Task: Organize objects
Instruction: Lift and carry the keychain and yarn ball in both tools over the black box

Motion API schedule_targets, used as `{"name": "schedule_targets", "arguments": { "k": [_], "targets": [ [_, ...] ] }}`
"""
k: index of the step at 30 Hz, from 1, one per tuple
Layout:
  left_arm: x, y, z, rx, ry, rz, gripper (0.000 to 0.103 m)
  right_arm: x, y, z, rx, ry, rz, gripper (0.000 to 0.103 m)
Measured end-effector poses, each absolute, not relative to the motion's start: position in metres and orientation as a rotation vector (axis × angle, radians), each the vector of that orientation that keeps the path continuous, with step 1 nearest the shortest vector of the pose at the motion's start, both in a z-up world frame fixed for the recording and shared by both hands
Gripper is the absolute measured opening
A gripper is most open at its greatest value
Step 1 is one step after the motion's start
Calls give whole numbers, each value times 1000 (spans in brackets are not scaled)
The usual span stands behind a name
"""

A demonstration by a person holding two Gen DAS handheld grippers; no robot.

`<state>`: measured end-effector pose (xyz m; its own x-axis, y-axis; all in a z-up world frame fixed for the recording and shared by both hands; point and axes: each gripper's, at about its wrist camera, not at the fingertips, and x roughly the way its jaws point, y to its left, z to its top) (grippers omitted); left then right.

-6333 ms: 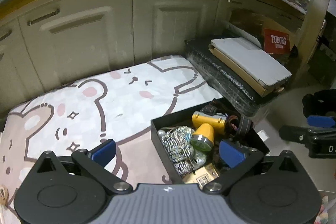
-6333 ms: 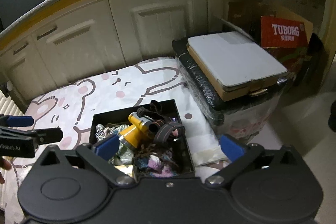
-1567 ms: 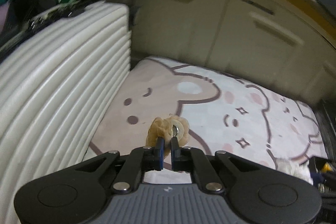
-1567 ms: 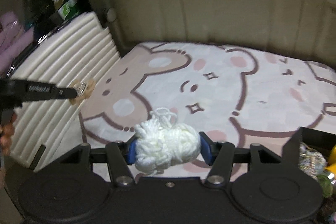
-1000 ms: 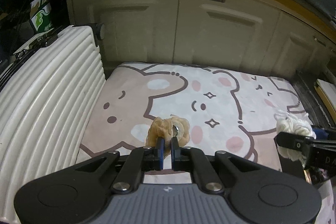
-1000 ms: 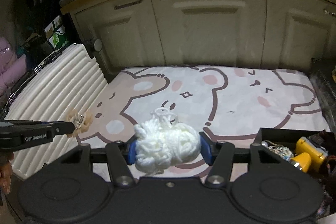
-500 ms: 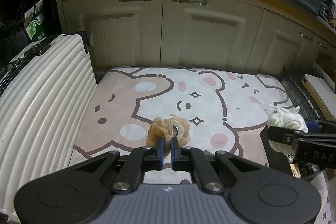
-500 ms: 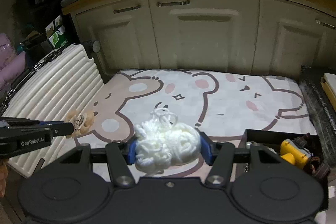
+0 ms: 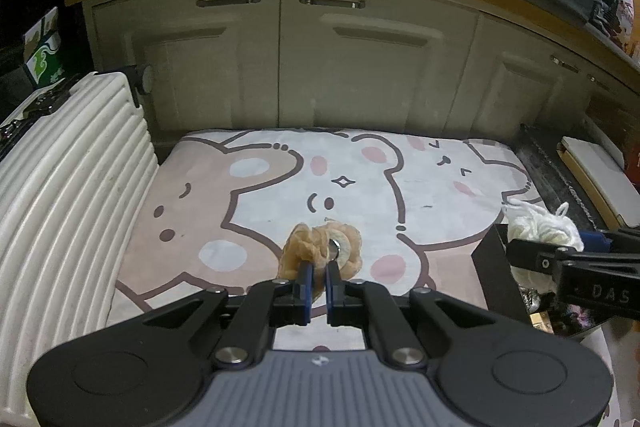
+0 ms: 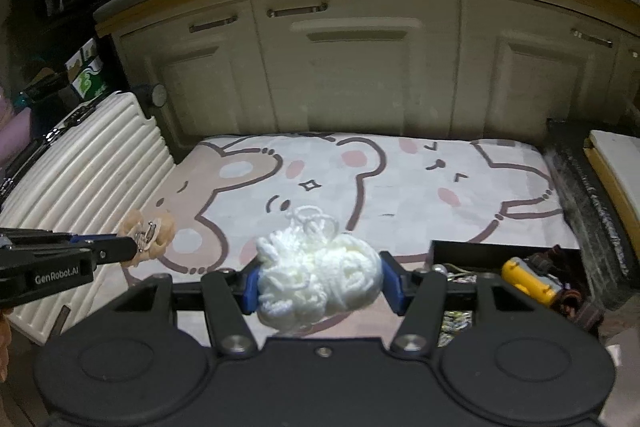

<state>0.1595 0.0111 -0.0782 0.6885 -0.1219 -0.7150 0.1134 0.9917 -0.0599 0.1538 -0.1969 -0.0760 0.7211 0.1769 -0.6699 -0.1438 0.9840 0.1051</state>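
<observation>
Above the bear-print mat [image 9: 420,187], the left gripper [image 9: 316,277] pinches a frilly tan hair scrunchie [image 9: 320,247]; the right gripper [image 10: 320,285] clamps a loose white yarn ball [image 10: 316,283].

Cream panelled cabinet doors [image 9: 320,67] across top; bear-print pastel floor mat [image 9: 420,179] centre; ribbed white suitcase [image 9: 60,187] left.
</observation>
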Motion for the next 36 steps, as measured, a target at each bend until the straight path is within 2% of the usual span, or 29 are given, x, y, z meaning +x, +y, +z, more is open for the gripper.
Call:
{"name": "schedule_targets", "arguments": {
  "k": [29, 36],
  "targets": [
    [160, -99, -85, 14, 789, -362, 6, 122, -320, -70, 150, 721, -91, 59],
    [163, -119, -93, 18, 799, -421, 6, 127, -342, -89, 209, 790, -73, 59]
  ]
}}
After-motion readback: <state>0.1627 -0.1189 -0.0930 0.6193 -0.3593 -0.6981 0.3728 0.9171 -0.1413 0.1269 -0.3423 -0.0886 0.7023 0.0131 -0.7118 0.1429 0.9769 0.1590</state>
